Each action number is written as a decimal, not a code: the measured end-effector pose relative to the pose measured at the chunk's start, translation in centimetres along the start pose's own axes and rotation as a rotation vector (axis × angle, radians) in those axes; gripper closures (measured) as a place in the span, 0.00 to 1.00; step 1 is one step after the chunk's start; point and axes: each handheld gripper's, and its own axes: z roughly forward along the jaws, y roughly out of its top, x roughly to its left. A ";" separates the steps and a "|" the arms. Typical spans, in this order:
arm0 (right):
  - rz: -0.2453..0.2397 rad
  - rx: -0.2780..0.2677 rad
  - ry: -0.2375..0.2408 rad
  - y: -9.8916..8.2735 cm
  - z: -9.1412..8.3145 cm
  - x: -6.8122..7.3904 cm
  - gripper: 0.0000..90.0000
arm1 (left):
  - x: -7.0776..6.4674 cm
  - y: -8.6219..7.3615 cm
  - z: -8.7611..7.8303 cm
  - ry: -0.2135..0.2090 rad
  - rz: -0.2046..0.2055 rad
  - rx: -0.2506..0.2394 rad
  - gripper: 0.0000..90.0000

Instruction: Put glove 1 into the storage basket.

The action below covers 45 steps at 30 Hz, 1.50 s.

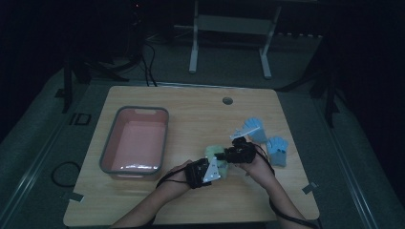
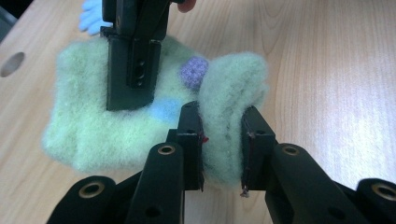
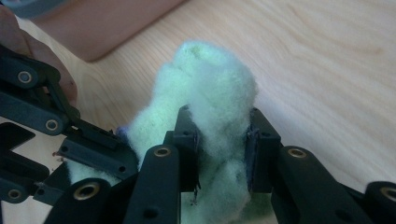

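From the high view, a wooden table (image 1: 191, 119) has a pink bin with a grey rim (image 1: 135, 140) on its left half, and as far as I can see there's nothing inside it, just the bare pink bottom. Near the right edge lie two light blue gloves (image 1: 267, 138), out on the bare wood and not in anything. The fuzzy green glove (image 1: 212, 153) sits front and center, just right of the bin, with the left gripper (image 1: 217, 169) on its near side and the right gripper (image 1: 224, 153) on its right side, both hands bunched up close together.

In the left gripper view, its own jaws are pinched on a fold of the green glove's fluffy edge, fabric squeezed between both pads. There's a little purple pompom (image 2: 194, 72) and a blue patch (image 2: 164, 109) on the glove, and the right gripper comes down onto the glove from the top.

In the right gripper view, its jaws are clamped on another bunched-up clump of the same green glove, fluff bulging out above the pads. The left gripper's linkage is off to the left, and a slice of the pink bin shows top left.
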 end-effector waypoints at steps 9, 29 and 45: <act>-0.026 -0.033 0.000 2.7 -0.4 1.5 0.78 | 1.3 0.5 -2.6 0.031 0.017 0.029 0.82; -0.096 -0.064 0.016 8.3 0.3 5.1 0.78 | 3.6 -0.7 -8.3 0.095 0.039 0.061 0.82; -0.123 -0.078 0.043 11.5 2.5 6.9 0.78 | 4.8 -2.3 -11.3 0.140 0.031 0.106 0.82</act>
